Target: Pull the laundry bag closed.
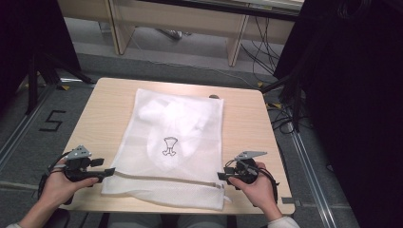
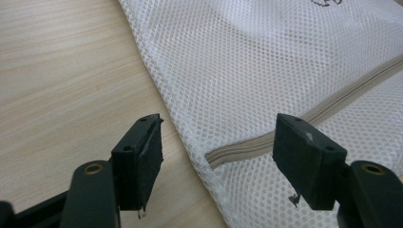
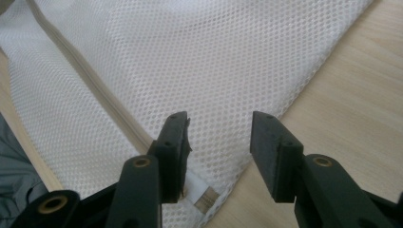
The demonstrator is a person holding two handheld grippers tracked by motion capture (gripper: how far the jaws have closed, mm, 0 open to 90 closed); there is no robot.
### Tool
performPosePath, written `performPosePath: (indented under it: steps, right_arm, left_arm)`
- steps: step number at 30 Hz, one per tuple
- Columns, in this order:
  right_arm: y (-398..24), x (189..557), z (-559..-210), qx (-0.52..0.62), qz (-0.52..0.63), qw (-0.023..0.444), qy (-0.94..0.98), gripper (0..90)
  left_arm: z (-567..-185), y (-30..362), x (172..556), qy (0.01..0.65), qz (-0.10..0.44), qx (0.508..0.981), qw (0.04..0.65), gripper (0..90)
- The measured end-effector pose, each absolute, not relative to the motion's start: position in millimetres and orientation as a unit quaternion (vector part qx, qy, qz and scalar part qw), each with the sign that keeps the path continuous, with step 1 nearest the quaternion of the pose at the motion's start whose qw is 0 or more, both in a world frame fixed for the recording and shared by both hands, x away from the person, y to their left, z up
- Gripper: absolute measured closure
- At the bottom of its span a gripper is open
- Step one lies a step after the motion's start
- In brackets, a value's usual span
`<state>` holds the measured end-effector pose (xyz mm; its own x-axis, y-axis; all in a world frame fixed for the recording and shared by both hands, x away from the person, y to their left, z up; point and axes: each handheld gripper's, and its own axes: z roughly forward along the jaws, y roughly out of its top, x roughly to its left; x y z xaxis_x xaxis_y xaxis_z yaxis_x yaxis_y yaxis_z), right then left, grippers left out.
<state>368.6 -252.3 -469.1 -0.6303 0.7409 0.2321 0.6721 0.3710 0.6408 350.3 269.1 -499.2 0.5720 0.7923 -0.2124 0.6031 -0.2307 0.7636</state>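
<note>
Along the bench's near edge, the mesh laundry bag's point(image 1: 173, 142) zipper point(image 1: 166, 179) runs between both released tools, left tool point(image 1: 110, 172) and right tool point(image 1: 221, 175).

A light wooden desk point(image 1: 109, 118) with a pale grain stood on a grey floor point(image 1: 28, 156). On the floor to the far left of the fingers a black figure five point(image 1: 51, 120) was marked, beside a metal floor rail point(image 1: 19, 137). Beyond the desk, well ahead of the fingers, stood pale wooden furniture point(image 1: 180, 21) with upright legs, and loose black cables point(image 1: 261, 52) trailed beneath it. Dark curtains point(image 1: 351, 95) hung at both sides. The light was even and soft.
</note>
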Motion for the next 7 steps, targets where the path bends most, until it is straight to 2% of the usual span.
performPosePath:
  steps: [7]
  right_arm:
    - [-257.5, 372.1, -470.7, 0.444, 0.369, 0.045, 0.815, 55.4]
  left_arm:
    - [-498.4, 269.3, 350.8, 0.453, 0.112, 0.771, 0.434, 32.9]
